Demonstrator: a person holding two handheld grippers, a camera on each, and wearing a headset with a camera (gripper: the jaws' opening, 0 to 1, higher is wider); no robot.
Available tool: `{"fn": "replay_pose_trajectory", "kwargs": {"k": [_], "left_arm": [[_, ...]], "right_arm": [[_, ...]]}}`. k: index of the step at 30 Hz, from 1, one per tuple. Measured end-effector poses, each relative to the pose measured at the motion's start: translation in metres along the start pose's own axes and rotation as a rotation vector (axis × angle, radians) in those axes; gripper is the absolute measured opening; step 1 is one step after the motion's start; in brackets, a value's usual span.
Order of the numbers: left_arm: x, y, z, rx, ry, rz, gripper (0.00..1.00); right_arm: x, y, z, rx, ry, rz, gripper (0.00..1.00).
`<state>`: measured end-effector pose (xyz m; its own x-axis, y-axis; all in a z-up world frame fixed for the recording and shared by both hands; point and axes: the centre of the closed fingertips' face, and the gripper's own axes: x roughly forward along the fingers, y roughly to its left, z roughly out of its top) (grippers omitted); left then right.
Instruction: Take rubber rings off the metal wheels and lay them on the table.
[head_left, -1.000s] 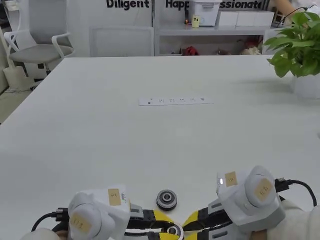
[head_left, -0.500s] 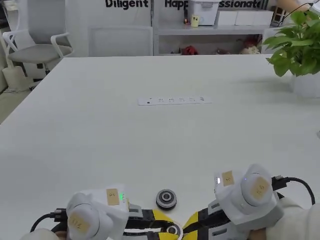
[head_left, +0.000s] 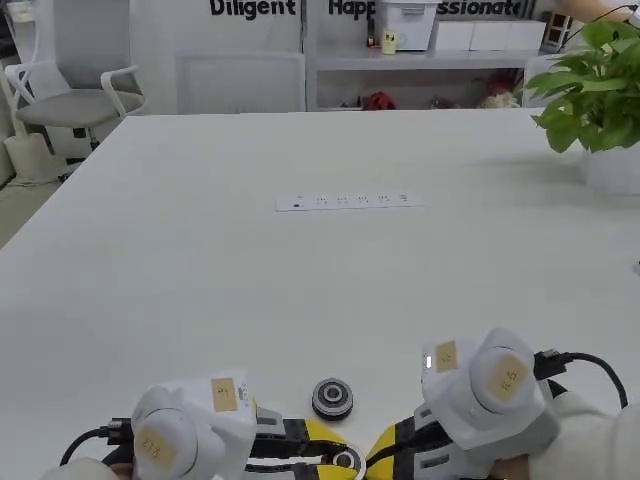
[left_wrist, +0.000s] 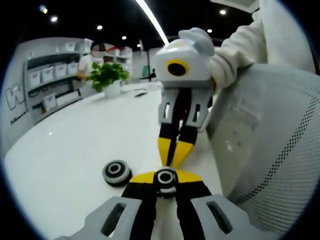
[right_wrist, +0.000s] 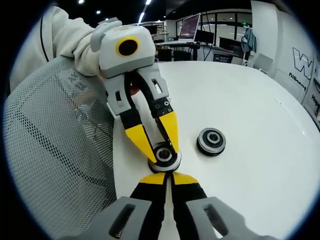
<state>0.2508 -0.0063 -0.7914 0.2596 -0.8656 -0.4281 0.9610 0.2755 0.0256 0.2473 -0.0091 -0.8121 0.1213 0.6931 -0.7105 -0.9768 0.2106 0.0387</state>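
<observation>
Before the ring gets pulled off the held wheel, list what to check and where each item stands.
1. Left claw clamped on the held wheel: ok.
2. Right claw tips together at that wheel's rim: ok.
3. Right claw actually pinching the rubber ring: cannot tell.
4. Spare wheel lying apart from both claws: ok.
5. Bare table ahead for laying the ring down: ok.
</observation>
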Motion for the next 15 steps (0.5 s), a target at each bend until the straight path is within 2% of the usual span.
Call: {"fn": "replay_pose_trajectory", "kwargs": {"k": [7, 15], "left_arm": [[-0.0002, -0.0002, 0.0002, 0.011, 0.000, -0.001, 0.14], [-0.0006, 0.0006, -0.0001, 0.007, 0.000, 0.001, 0.14]], "right_arm": [[0.0002, -0.0014, 0.0001, 0.025, 0.006, -0.010, 0.00], [-0.0008, -0.0039, 0.0002, 0.017, 0.012, -0.024, 0.00]]}}
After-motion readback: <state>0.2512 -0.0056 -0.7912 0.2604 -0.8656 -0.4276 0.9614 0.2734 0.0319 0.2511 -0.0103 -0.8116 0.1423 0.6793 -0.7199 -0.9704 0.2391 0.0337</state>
